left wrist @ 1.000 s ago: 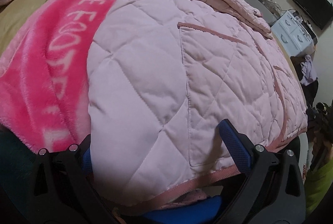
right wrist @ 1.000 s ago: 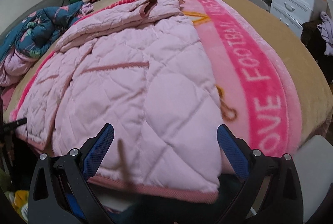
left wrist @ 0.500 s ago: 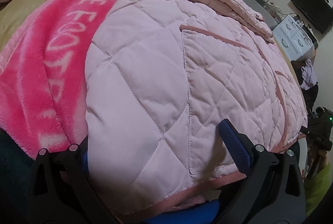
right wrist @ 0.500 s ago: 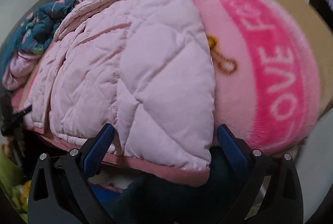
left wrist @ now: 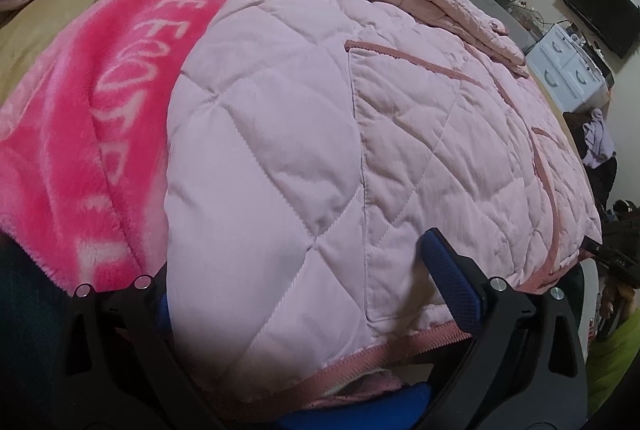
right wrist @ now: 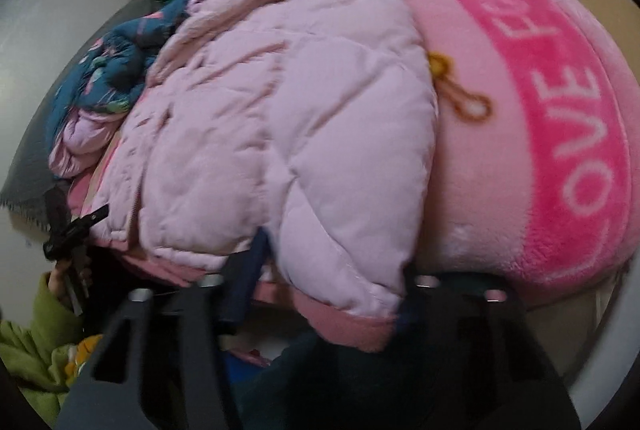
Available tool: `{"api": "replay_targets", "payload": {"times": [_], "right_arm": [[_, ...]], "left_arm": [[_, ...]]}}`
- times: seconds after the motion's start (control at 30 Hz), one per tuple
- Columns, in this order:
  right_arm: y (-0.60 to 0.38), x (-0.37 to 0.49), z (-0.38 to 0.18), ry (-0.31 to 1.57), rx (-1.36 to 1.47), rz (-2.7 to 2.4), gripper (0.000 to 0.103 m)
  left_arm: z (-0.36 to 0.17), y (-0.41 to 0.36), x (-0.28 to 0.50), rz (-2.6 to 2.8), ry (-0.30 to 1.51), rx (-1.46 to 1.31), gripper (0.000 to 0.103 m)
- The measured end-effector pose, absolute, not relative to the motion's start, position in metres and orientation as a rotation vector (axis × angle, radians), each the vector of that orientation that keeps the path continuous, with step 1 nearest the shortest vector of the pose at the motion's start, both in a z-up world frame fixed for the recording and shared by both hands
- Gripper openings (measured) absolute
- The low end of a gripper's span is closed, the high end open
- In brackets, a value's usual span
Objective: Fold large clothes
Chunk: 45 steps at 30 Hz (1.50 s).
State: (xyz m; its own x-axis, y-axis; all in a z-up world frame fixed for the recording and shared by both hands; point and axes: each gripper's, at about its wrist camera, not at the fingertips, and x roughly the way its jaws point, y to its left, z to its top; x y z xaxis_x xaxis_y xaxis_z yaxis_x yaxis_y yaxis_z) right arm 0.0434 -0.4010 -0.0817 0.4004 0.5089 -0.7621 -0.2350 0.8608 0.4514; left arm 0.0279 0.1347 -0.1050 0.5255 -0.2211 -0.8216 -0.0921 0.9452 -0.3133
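Observation:
A large pale pink quilted jacket [left wrist: 320,134] lies spread on a bright pink blanket [left wrist: 100,102] on the bed. In the left wrist view my left gripper [left wrist: 300,294] is open, its jaws wide on either side of the jacket's near hem corner, the left finger hidden under the cloth. In the right wrist view the jacket [right wrist: 288,118] bulges toward the camera and my right gripper [right wrist: 332,270] has narrowed around the other hem corner with its darker pink trim [right wrist: 344,322]. The frame is blurred, so the grip is unclear.
A blue patterned garment pile [right wrist: 108,70] lies at the bed's far left. White drawers [left wrist: 568,70] and a dark screen [left wrist: 596,14] stand by the wall. The tan bedsheet [left wrist: 48,26] shows beside the blanket. A green sleeve [right wrist: 36,342] shows low left.
My right gripper has dropped low to the jacket's hem and its jaws have closed in around the corner. My left gripper has stayed open at its hem corner.

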Motion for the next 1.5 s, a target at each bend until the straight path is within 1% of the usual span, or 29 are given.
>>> {"api": "replay_targets", "payload": {"times": [0.07, 0.1, 0.13, 0.17, 0.2, 0.23, 0.27, 0.3, 0.37, 0.47, 0.57, 0.9, 1.13, 1.5], "right_arm": [[-0.4, 0.042, -0.073, 1.043, 0.282, 0.489, 0.027], [-0.399, 0.041, -0.069, 1.029, 0.275, 0.495, 0.025], [-0.398, 0.037, -0.059, 0.995, 0.272, 0.512, 0.022], [-0.397, 0.037, -0.052, 0.968, 0.276, 0.526, 0.02], [-0.397, 0.036, -0.044, 0.937, 0.285, 0.539, 0.019], [-0.399, 0.036, -0.039, 0.917, 0.294, 0.546, 0.019], [-0.399, 0.036, -0.033, 0.893, 0.304, 0.552, 0.018], [-0.398, 0.038, -0.029, 0.881, 0.305, 0.552, 0.018], [-0.396, 0.039, -0.022, 0.861, 0.285, 0.548, 0.018], [-0.39, 0.044, -0.021, 0.86, 0.267, 0.55, 0.018], [-0.391, 0.047, -0.022, 0.852, 0.289, 0.546, 0.018], [-0.381, 0.056, 0.02, 0.629, 0.312, 0.469, 0.013], [-0.385, 0.084, 0.036, 0.597, 0.369, 0.433, 0.012], [-0.393, 0.115, 0.055, 0.561, 0.428, 0.453, 0.011]], "left_arm": [[-0.103, 0.139, 0.024, -0.084, 1.024, -0.357, 0.085], [-0.102, 0.14, 0.022, -0.084, 1.024, -0.364, 0.083], [-0.101, 0.142, 0.021, -0.086, 1.025, -0.368, 0.077], [-0.099, 0.143, 0.019, -0.078, 1.021, -0.366, 0.066], [-0.097, 0.145, 0.017, -0.07, 1.017, -0.365, 0.059], [-0.095, 0.146, 0.015, -0.068, 1.007, -0.37, 0.049], [-0.093, 0.146, 0.013, -0.065, 1.001, -0.369, 0.035], [-0.09, 0.145, 0.011, -0.061, 0.992, -0.356, 0.033], [-0.081, 0.144, 0.009, -0.071, 0.961, -0.361, 0.021], [-0.065, 0.14, 0.007, -0.085, 0.911, -0.331, 0.014], [-0.047, 0.134, 0.009, -0.099, 0.862, -0.294, 0.011], [-0.002, 0.124, 0.035, -0.124, 0.758, -0.249, 0.01], [0.024, 0.131, 0.056, -0.129, 0.685, -0.273, 0.01], [0.054, 0.14, 0.096, -0.149, 0.619, -0.322, 0.01]]}}
